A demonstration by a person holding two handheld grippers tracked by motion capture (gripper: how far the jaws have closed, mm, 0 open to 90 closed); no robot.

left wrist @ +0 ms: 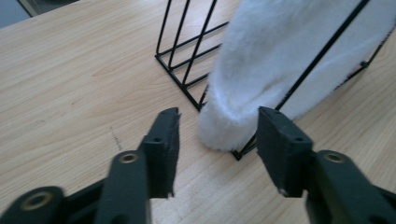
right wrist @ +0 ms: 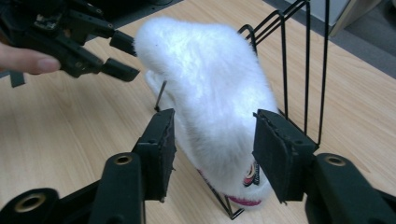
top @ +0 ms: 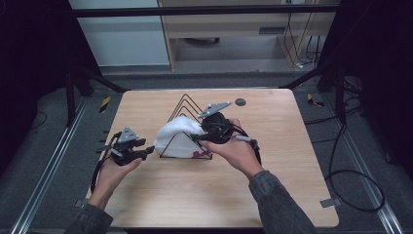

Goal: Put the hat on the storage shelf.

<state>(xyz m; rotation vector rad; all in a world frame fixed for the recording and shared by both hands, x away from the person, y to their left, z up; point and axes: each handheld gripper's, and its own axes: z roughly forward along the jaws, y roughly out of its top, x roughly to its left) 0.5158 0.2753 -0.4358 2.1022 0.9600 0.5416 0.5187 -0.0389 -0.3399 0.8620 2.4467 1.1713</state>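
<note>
A: Table (top: 292, 161) first: where is the sock?

B: White fluffy sock (top: 176, 135) sits draped in the black wire rack (top: 187, 108), mid-table. I hold both sets of jaws apart, off the fabric: right gripper (right wrist: 212, 140) straddling its cuff end, left gripper (left wrist: 217, 135) at the toe.

A: Advice?

B: I'd back out straight, without snagging wires.
</note>
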